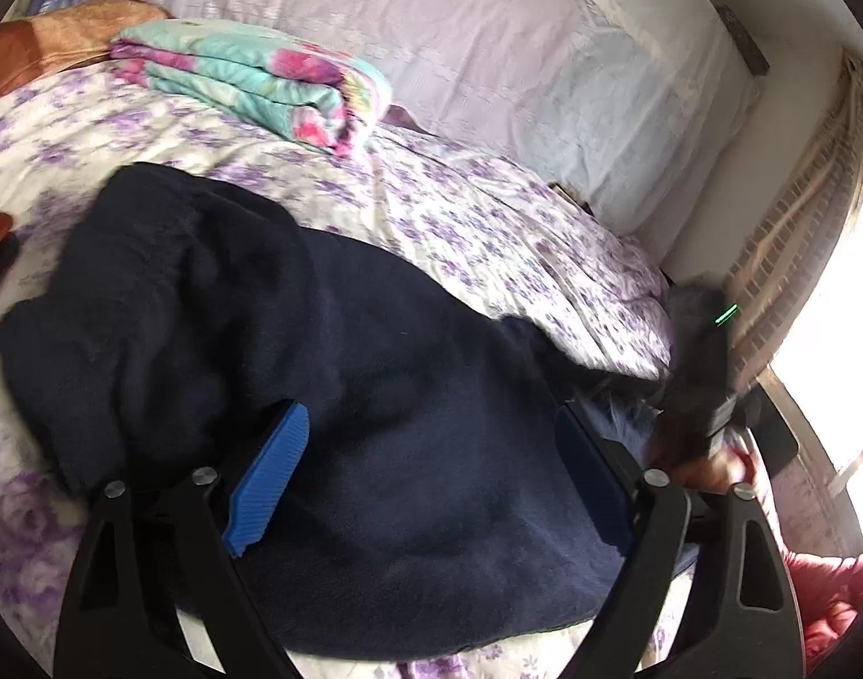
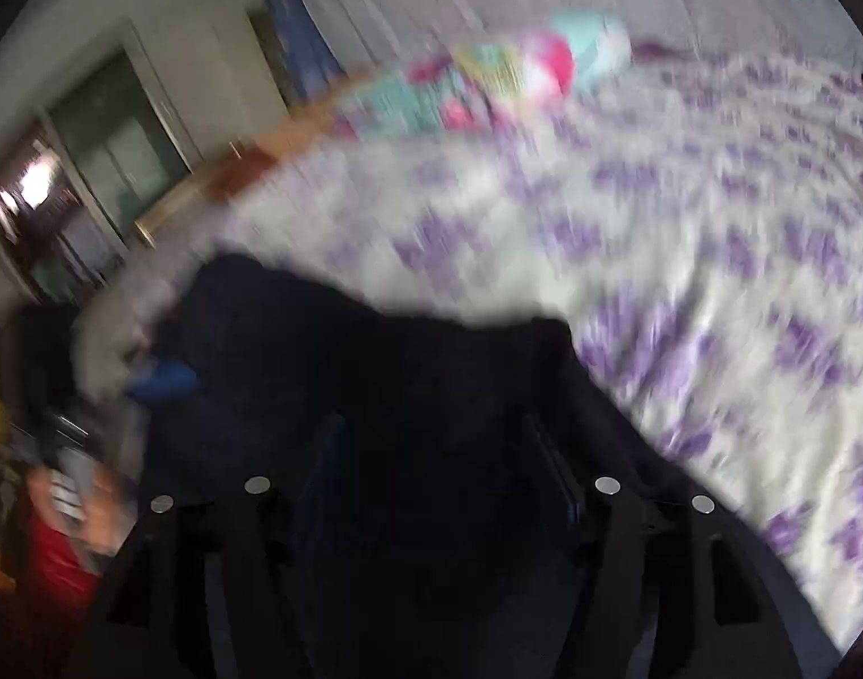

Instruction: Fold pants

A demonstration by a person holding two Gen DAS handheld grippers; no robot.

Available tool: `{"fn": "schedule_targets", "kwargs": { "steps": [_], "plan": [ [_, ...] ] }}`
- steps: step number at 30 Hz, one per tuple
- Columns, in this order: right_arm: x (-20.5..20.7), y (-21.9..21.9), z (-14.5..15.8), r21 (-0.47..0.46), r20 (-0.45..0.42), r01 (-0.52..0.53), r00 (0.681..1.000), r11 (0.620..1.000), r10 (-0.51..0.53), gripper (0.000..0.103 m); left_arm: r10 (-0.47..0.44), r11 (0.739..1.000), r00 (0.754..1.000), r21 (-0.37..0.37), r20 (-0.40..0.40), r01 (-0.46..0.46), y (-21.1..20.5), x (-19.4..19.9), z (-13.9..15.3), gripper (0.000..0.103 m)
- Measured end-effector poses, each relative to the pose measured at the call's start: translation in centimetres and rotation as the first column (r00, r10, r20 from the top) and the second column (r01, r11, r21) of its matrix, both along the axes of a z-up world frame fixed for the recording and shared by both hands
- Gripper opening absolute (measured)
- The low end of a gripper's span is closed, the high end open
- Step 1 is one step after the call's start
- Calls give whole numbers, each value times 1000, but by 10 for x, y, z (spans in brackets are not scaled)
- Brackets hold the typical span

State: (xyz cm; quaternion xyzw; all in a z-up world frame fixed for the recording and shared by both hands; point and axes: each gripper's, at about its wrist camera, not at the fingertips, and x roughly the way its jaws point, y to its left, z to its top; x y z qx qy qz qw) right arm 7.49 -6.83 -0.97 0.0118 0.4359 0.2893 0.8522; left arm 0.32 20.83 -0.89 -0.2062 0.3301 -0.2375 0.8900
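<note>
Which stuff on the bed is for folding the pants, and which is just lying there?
For the job:
- dark navy fleece pants
- left gripper, jaws open over them
- right gripper, too blurred to judge

Just lying about:
- folded turquoise and pink floral blanket
- orange-brown blanket
- purple-flowered bedsheet

Navy pants (image 1: 375, 396) on a white, purple-flowered bedsheet (image 1: 488, 215).

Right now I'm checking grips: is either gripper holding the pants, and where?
Left gripper: jaws open over the dark navy fleece pants, holding nothing. Right gripper: too blurred to tell.
</note>
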Motion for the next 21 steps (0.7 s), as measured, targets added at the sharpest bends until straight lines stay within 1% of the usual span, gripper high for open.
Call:
{"fn": "schedule_targets", "kwargs": {
  "steps": [1,2,3,4,5,6,7,8,9,10,11,12,13,17,18,19,20,21],
  "plan": [
    [2,-2,1,22,-1,3,1000,1000,-3,64,37,999,999,20,0,-37,3,-5,2,84],
    [1,-6,8,48,2,12,1000,999,-12,64,97,993,995,65,2,-97,9,-11,3,84],
    [1,-8,7,65,2,11,1000,998,-11,68,123,989,992,87,4,-123,14,-15,3,84],
    [0,-10,5,87,-11,2,1000,996,-1,69,130,988,992,80,-5,-129,24,-21,0,84],
    [0,-10,5,100,-20,-6,1000,995,8,72,153,987,988,56,-24,-152,37,-26,-2,83],
    [0,-10,4,108,-21,-13,1000,994,16,78,167,985,985,37,-44,-166,44,-28,-4,77],
    [-1,-9,5,112,-21,-24,999,993,26,81,186,982,980,-18,-78,-187,55,-32,-5,71],
    [-1,-6,4,110,-20,-35,999,993,38,84,200,977,976,-53,-93,-205,61,-34,-3,70],
    [1,-3,4,104,-17,-42,999,994,44,87,219,969,970,-93,-107,-229,66,-37,0,73],
    [1,-2,4,101,-15,-48,999,994,50,88,260,958,960,-95,-103,-270,68,-39,8,79],
    [1,-1,3,99,-14,-49,999,994,51,89,280,956,956,-71,-83,-286,65,-39,16,80],
    [3,-3,0,102,-15,-49,999,994,50,89,278,959,959,-45,-59,-280,59,-38,25,80],
    [3,-3,1,108,-17,-48,999,993,50,89,252,967,967,-26,-41,-254,50,-33,34,80],
    [4,-5,1,125,-23,-48,998,991,52,90,162,987,987,-16,-19,-163,9,-5,53,81],
    [3,-5,1,126,-24,-50,998,991,54,91,145,989,989,-11,-25,-146,1,5,53,83],
    [3,-5,1,128,-25,-54,998,990,58,92,134,991,990,10,-40,-133,-8,17,49,85],
    [3,-5,1,133,-27,-62,997,989,66,94,147,988,987,45,-61,-145,-10,27,43,85],
    [2,-5,1,135,-28,-66,997,989,70,95,192,977,977,108,-91,-182,-11,37,34,85]
  ]
}}
